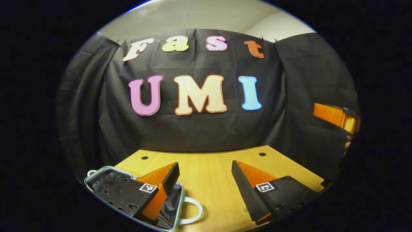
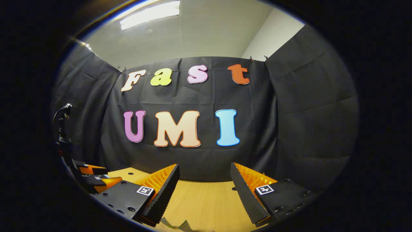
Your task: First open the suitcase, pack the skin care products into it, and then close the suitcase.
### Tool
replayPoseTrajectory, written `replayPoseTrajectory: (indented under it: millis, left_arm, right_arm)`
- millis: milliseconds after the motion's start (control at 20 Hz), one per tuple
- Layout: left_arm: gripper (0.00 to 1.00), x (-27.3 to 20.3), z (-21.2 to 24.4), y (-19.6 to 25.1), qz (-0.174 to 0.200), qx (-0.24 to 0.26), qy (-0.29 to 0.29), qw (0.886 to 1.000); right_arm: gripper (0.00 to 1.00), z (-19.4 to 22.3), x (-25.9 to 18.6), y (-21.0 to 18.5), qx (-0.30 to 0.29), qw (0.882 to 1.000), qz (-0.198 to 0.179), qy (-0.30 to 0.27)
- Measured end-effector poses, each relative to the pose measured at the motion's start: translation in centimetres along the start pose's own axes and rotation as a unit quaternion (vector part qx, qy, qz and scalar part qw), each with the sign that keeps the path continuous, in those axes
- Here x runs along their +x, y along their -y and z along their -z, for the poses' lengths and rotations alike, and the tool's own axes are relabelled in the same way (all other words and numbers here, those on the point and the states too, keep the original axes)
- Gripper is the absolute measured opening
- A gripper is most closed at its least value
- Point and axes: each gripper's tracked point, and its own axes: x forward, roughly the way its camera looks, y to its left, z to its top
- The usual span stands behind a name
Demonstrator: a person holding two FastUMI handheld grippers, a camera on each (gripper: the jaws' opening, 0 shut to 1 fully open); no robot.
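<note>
At seven o'clock in the left gripper view, a small pale-blue suitcase [image 1: 180, 206] with black lining and looped handle lies open on the wooden table [image 1: 206, 180]. Left gripper [image 1: 206, 180] and right gripper [image 2: 204, 182], ribbed orange and black wedges, gape wide, empty.

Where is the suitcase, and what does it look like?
Start at the wooden table below the black cloth wall. In the left gripper view, look to the table's near left corner, behind the left gripper's left-hand finger: the suitcase lies there. It has a pale blue-grey rim, black lining and a looped handle, unlike the orange-and-black fingers.
</note>
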Motion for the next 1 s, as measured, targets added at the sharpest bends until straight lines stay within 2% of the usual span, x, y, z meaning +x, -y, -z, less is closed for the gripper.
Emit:
replayPoseTrajectory:
  millis: [600,1000]
  left_arm:
    - [0.94,0.5,12.1,9.8,0.076,-0.004,-0.106,0.991]
    - [0.76,1.8,19.3,12.9,0.112,-0.026,-0.185,0.976]
  right_arm:
    - [0.98,3.2,-0.9,1.3,-0.028,0.998,-0.022,-0.043]
    - [0.98,4.6,-2.0,1.3,-0.055,0.996,-0.033,-0.065]
